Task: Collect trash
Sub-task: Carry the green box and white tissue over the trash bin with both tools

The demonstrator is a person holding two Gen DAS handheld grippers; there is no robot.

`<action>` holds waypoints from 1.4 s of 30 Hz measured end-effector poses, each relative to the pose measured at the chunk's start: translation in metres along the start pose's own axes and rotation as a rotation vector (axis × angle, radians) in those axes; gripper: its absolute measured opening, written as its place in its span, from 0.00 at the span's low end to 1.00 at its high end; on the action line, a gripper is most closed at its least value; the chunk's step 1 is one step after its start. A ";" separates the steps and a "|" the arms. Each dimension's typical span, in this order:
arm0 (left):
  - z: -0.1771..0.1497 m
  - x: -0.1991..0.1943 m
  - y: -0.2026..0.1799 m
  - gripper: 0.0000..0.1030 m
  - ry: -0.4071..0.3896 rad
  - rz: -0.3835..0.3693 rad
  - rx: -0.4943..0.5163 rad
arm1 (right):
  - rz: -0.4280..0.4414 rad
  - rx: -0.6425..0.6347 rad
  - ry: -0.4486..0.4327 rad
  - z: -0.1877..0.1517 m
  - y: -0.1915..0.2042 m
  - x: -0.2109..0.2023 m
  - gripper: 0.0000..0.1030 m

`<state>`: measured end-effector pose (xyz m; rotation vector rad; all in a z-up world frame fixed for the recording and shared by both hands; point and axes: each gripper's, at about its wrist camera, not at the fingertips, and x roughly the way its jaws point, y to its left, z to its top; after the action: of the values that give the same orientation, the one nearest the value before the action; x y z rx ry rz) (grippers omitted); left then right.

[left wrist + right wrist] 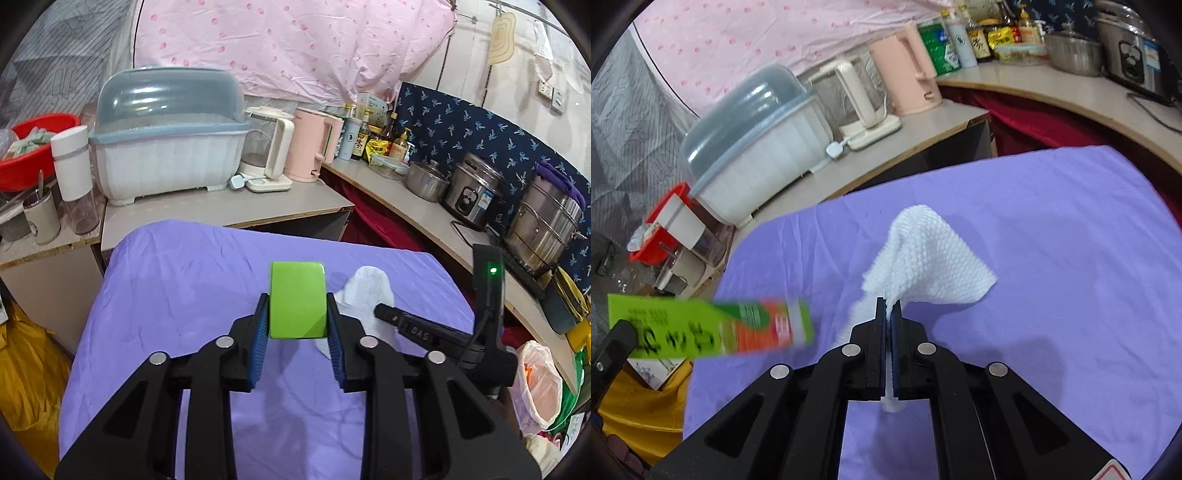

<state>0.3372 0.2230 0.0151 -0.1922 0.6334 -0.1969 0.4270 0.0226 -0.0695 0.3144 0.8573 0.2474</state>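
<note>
The left gripper (297, 325) is clamping a green carton (297, 299) between its narrowly parted fingers above the purple-covered desk (184, 288). At its 3 o'clock, the right gripper (889, 314), fingers fully closed, is pinching a white paper towel (931, 258).

Even, soft indoor light; fisheye bending and dark vignette at the edges; the green carton (709, 328) is motion-blurred in the right view.
</note>
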 end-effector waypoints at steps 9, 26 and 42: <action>0.004 -0.046 -0.060 0.26 -0.039 -0.059 0.081 | -0.042 0.045 -0.134 0.004 -0.043 -0.111 0.03; -0.025 -0.107 -0.240 0.26 -0.048 -0.282 0.226 | -0.193 0.157 -0.339 -0.038 -0.165 -0.317 0.03; -0.073 -0.114 -0.353 0.26 0.036 -0.420 0.289 | -0.308 0.315 -0.352 -0.106 -0.278 -0.379 0.03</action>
<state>0.1602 -0.0988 0.1058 -0.0404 0.5880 -0.6934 0.1303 -0.3446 0.0275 0.4962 0.5822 -0.2287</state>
